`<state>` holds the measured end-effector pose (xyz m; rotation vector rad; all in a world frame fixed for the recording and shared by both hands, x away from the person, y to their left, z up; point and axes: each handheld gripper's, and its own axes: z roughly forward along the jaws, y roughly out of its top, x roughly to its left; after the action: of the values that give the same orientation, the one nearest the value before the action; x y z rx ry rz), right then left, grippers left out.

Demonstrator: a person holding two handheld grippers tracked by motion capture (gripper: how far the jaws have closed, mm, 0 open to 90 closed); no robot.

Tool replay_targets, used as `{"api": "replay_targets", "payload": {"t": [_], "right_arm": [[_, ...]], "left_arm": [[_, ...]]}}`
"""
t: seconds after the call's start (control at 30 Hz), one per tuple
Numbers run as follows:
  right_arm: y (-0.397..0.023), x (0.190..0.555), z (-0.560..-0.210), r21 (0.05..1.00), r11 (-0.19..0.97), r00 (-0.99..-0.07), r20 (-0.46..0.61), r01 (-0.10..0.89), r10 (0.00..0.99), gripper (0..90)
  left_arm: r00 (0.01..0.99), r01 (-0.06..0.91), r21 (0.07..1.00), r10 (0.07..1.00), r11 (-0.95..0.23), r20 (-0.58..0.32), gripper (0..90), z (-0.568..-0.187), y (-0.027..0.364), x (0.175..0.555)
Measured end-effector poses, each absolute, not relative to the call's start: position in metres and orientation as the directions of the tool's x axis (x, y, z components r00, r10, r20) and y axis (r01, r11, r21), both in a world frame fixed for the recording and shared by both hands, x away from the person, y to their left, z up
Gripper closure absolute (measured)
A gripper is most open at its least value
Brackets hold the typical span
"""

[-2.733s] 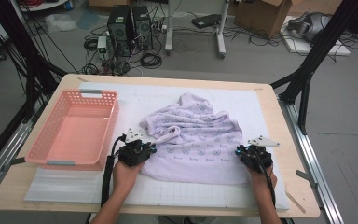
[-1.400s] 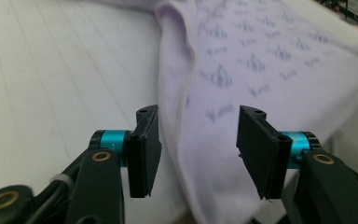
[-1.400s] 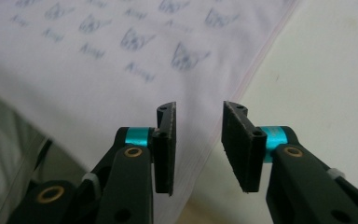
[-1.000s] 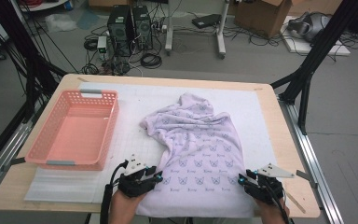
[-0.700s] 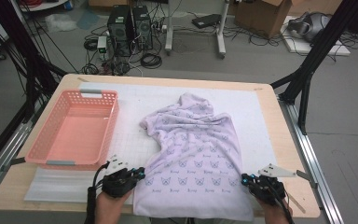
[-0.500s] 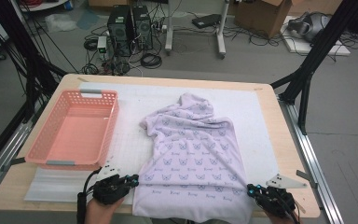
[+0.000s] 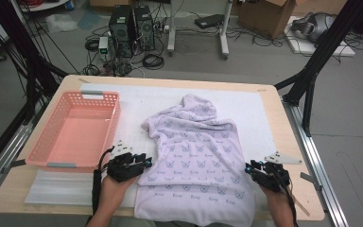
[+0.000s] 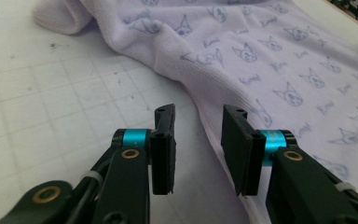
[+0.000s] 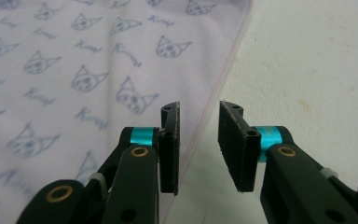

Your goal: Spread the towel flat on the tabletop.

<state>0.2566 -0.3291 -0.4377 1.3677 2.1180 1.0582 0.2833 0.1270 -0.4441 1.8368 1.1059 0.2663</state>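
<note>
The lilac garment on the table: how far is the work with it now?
Done: the lilac garment lies pulled flat over the white mat, its hem hanging over the near table edge. In hand: both claws have just been opening, with nothing between the jaws; the left claw stands at one side edge, the right claw at the other. Left: probably folding; the pink basket holds nothing.

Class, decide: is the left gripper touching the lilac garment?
Apart. In the left gripper view the left gripper has open jaws with a clear gap and nothing between them; the lilac garment edge lies beyond on the mat.
</note>
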Motion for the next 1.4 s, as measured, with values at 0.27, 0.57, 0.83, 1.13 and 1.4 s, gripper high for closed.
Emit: {"api": "replay_targets", "payload": {"t": [0.27,0.57,0.83,1.13,1.4], "right_arm": [[-0.316,0.275,-0.445,0.749,0.269,-0.456,0.05,0.605,0.889,64.9],[-0.313,0.28,-0.449,0.752,0.269,-0.463,0.054,0.601,0.884,68.1],[-0.312,0.283,-0.45,0.758,0.258,-0.461,0.063,0.599,0.885,69.3],[-0.319,0.28,-0.446,0.758,0.296,-0.426,-0.026,0.581,0.904,87.7],[-0.332,0.277,-0.445,0.791,0.175,-0.401,0.096,0.586,0.911,63.9]], "left_arm": [[0.602,0.573,0.787,0.769,-0.229,-0.215,57.1,-0.452,0.097,0.291],[0.542,0.56,0.796,0.828,-0.231,-0.141,87.9,-0.448,0.105,0.286],[0.446,0.549,0.819,0.887,-0.165,-0.121,87.9,-0.446,0.135,0.282],[0.448,0.53,0.837,0.883,-0.135,-0.141,82.0,-0.447,0.134,0.285],[0.559,0.569,0.816,0.775,-0.102,-0.294,48.7,-0.45,0.12,0.292]]}}
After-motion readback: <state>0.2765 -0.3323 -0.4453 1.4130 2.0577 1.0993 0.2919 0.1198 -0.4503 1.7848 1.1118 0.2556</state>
